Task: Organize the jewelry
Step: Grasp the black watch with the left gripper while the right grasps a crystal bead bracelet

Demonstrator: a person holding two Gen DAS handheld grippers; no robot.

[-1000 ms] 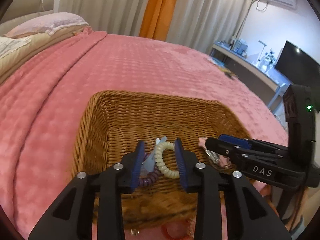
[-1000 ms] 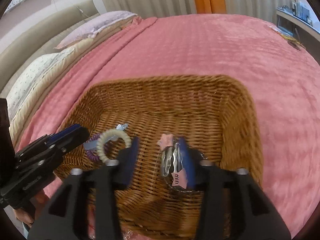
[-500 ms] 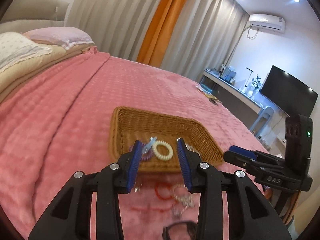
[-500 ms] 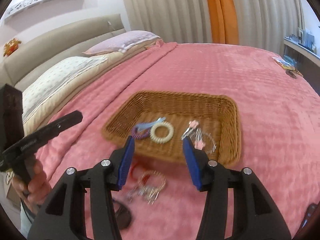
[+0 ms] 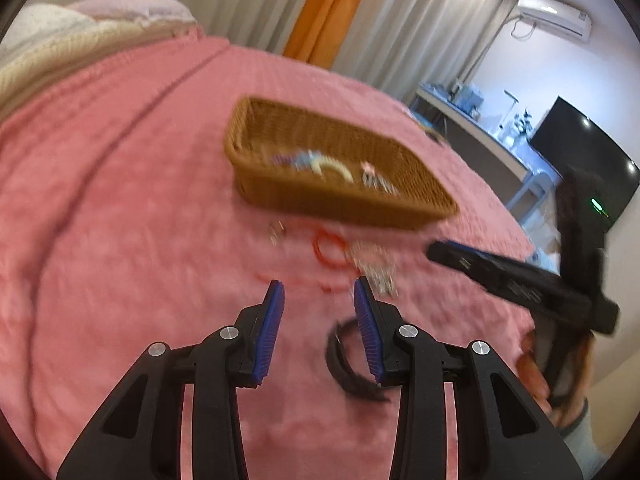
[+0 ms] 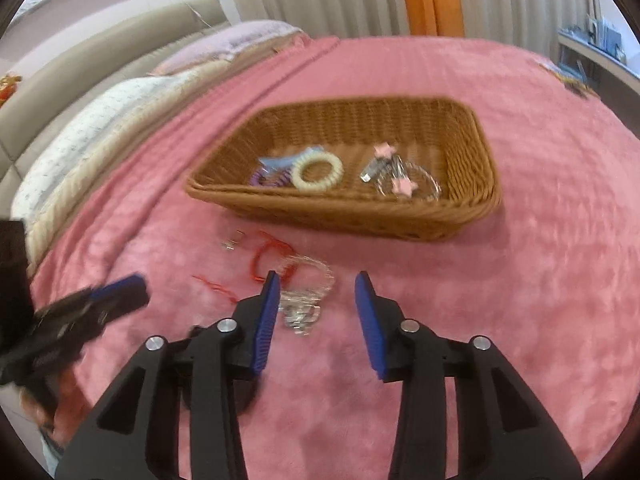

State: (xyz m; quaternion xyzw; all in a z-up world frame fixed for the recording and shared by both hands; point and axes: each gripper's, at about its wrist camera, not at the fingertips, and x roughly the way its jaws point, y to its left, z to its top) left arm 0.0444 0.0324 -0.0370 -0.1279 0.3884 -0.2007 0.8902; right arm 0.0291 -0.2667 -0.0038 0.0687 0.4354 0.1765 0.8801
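Note:
A wicker basket [image 5: 400, 208] [image 6: 472, 136] sits on the pink bedspread and holds a cream coil hair tie [image 6: 317, 171], a purple coil tie [image 6: 269, 178], a blue clip and pink-star clips [image 6: 403, 185]. In front of it lie a red cord bracelet [image 5: 329, 246] [image 6: 267, 258], a silver chain bracelet [image 5: 374, 264] [image 6: 310, 292], small silver earrings [image 6: 232, 241] and a black hair band [image 5: 346, 368]. My left gripper [image 5: 318, 292] is open and empty above the bedspread near the band. My right gripper [image 6: 316, 286] is open and empty above the silver chain.
Pillows [image 6: 100, 120] and a headboard lie at the left. Curtains hang behind the bed. A desk with a monitor [image 5: 576, 152] stands at the right. The bed edge falls away at the lower right of the left wrist view.
Both grippers have pulled back out of the basket toward the near side of the bed. The loose jewelry in front of the basket has come into view.

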